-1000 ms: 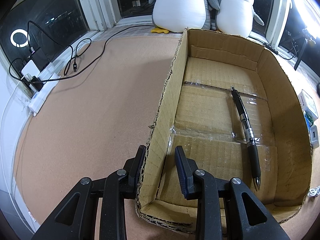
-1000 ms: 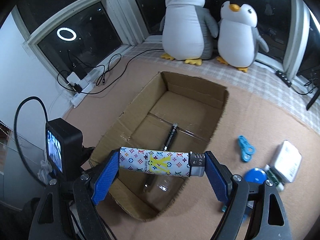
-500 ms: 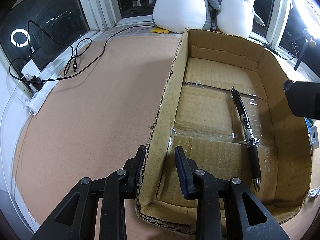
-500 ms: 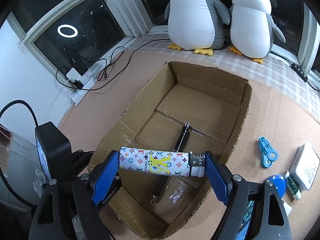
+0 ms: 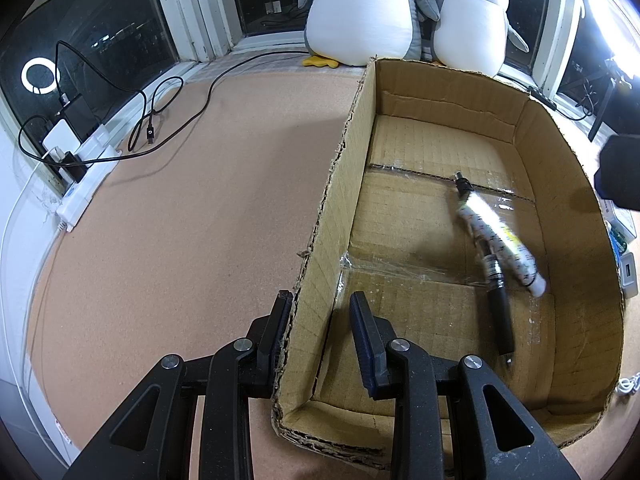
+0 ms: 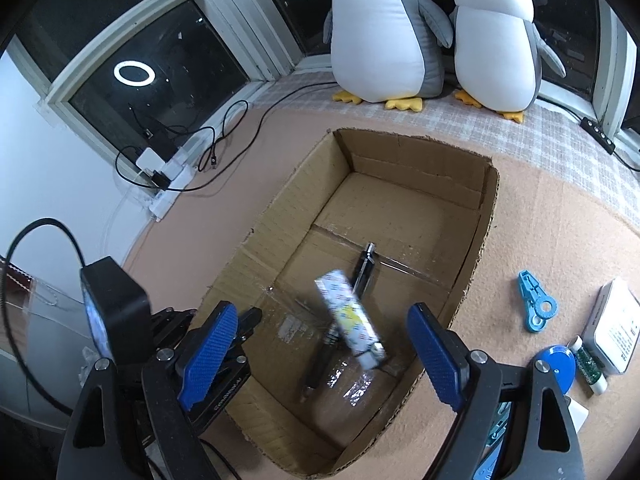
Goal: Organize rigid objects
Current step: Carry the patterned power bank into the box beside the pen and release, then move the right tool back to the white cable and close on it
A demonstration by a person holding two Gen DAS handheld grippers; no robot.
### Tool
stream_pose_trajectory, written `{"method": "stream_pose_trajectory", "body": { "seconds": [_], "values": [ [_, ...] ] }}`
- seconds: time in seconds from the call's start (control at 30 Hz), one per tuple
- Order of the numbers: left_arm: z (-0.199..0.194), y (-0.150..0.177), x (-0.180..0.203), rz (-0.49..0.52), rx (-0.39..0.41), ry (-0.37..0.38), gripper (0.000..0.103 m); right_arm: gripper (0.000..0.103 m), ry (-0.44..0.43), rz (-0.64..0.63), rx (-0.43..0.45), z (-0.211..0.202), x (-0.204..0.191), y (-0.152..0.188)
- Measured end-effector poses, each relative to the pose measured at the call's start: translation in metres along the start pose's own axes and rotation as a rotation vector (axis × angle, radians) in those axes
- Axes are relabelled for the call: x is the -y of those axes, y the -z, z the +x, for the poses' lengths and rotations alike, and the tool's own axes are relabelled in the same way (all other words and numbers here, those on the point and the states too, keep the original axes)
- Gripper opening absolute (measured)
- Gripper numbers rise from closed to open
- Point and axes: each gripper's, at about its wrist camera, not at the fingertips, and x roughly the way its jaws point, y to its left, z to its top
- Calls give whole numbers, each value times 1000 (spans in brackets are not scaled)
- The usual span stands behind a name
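An open cardboard box (image 5: 448, 96) (image 6: 416, 156) sits on the tan mat. My left gripper (image 5: 320, 320) is shut on the near end of its left wall, one finger outside and one inside. A black pen (image 5: 498, 308) (image 6: 364, 268) lies on the box floor. A white tube with a coloured pattern (image 5: 496, 240) (image 6: 350, 320) is blurred inside the box, lying across the pen. My right gripper (image 6: 322, 348) hangs above the box's near end. Its jaws are opening and its blue pads (image 6: 212, 344) touch nothing.
Two plush penguins (image 6: 380, 36) stand on the ledge behind the box. A power strip with cables (image 5: 80, 168) lies at the left by the window. On the mat to the right of the box are a blue clip tool (image 6: 534, 308), a white box (image 6: 612, 328) and a blue round item (image 6: 554, 364).
The patterned tube has left the right gripper's pads and dropped into the box onto the pen. The right jaws stand a little wider. The left gripper has not moved.
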Motion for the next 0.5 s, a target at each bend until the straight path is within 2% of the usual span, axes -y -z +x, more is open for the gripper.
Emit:
{"method": "stream_pose_trajectory", "body": {
  "seconds": [0.27, 0.5],
  "values": [
    [0, 0, -1, 2, 0, 2, 32, 84, 9, 9, 61, -43, 1, 12],
    [0, 0, -1, 8, 2, 5, 32, 84, 50, 44, 135, -109, 12, 36]
  ]
}}
